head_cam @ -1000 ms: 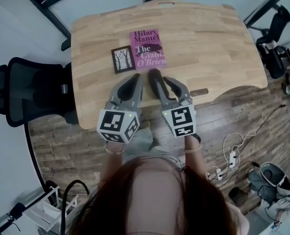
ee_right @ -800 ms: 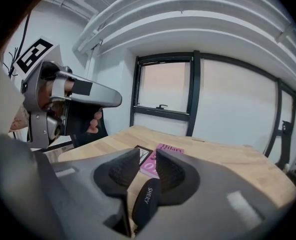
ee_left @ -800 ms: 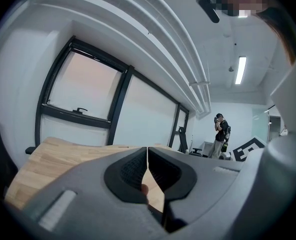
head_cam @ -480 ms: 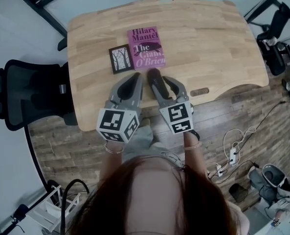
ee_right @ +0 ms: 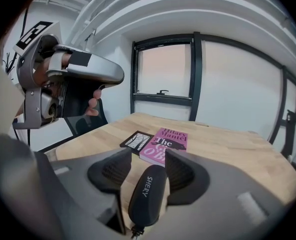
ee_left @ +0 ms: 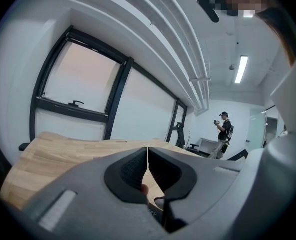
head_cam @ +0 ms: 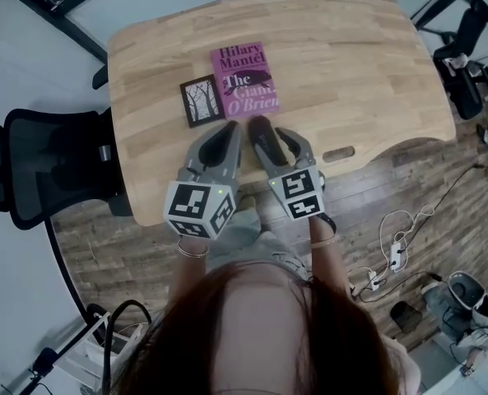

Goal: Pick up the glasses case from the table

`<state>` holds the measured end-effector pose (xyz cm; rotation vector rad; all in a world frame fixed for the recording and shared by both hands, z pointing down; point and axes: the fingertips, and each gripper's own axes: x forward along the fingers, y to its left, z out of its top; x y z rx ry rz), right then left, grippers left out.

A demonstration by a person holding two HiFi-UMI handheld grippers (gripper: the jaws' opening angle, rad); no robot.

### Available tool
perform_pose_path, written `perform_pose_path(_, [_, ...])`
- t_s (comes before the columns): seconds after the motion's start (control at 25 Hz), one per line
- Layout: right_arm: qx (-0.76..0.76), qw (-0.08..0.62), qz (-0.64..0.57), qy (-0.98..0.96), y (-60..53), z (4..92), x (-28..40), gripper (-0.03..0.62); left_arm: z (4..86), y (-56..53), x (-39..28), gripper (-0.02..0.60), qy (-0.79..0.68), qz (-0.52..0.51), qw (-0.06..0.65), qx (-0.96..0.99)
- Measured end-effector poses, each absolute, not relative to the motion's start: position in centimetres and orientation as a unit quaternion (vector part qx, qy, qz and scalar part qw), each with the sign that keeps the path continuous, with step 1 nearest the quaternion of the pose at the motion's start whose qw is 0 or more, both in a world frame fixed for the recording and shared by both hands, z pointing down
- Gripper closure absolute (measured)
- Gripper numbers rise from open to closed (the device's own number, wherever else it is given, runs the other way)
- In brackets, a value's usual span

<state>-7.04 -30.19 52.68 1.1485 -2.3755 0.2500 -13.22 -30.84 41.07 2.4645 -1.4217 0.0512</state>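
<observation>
Jaws of right gripper [ee_right: 144,164] opening around glasses case [ee_right: 147,196]; grip loosening, likely release onto table [head_cam: 350,64]. Left gripper [ee_left: 147,151] closed, empty.

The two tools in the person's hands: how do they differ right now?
The left tool has its jaws together with nothing between them; the right tool has its jaws apart and opening, with the black glasses case between them. The left tool points nearly level; the right tool tilts down toward the wooden table. Both are grey and carry a marker cube.
</observation>
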Motion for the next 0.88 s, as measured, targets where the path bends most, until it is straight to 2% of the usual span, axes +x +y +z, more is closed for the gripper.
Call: perform_pose_path(0.88, [0.406,0.283,0.170,-0.852,-32.1,60.0,-7.0,0.299,43.3,-33.9,-12.7,0.571,-0.469,0.037,0.160,0.868])
